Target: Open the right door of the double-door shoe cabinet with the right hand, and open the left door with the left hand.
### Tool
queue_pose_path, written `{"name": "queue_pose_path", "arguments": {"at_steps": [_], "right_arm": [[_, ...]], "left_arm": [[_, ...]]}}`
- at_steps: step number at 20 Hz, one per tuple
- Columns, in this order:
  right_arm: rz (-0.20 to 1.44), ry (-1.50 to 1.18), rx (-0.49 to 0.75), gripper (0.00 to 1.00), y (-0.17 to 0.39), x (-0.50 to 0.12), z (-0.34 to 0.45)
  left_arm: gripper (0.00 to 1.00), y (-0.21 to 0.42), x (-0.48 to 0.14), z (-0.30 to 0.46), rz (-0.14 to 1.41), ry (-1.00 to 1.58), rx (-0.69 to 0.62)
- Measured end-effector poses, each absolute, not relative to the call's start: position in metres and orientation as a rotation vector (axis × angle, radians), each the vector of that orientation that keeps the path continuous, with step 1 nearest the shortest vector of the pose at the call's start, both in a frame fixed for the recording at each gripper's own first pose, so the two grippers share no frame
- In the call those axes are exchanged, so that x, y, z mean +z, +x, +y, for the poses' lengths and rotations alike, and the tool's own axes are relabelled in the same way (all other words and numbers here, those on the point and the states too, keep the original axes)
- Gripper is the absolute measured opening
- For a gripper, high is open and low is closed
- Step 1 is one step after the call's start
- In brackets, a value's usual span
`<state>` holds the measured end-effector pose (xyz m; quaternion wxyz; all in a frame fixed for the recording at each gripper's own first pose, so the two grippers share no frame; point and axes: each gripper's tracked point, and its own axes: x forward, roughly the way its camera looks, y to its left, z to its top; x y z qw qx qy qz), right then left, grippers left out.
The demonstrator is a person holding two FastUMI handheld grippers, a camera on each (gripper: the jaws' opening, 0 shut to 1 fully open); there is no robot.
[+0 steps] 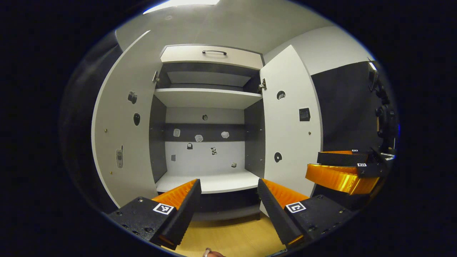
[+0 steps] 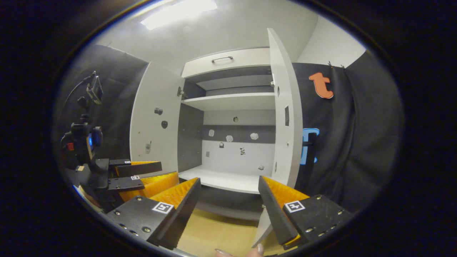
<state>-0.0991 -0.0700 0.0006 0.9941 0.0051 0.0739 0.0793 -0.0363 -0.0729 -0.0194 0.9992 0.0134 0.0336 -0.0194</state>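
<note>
Shoe cabinet (image 1: 210, 142) dead ahead, both doors swung wide: left door (image 1: 123, 132) and right door (image 1: 289, 132) stand out toward the cameras, shelves bare. Small stickers dot the back panel (image 1: 205, 155) and door insides, probably markers, too small to tell. Top drawer (image 1: 212, 57) shut. Left gripper (image 1: 228, 208) released, jaws spread, holding nothing, back from the cabinet. Right gripper (image 2: 228, 208) likewise released, just beside the right door's edge. Task looks done.

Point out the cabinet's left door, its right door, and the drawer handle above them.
left door (image 1: 125, 117), left gripper view, middle of its inner face
right door (image 1: 289, 132), left gripper view, middle of its inner face
drawer handle (image 1: 214, 52), left gripper view, middle of the bar
</note>
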Motion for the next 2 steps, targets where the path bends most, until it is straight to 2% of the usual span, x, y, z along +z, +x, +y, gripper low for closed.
{"name": "queue_pose_path", "arguments": {"at_steps": [2], "right_arm": [[0.15,0.004,0.147,0.97,-0.0976,-0.0002,-0.0648]], "left_arm": [[0.98,-0.0343,-0.0222,-0.0704,0.076,0.025,-0.055]]}}
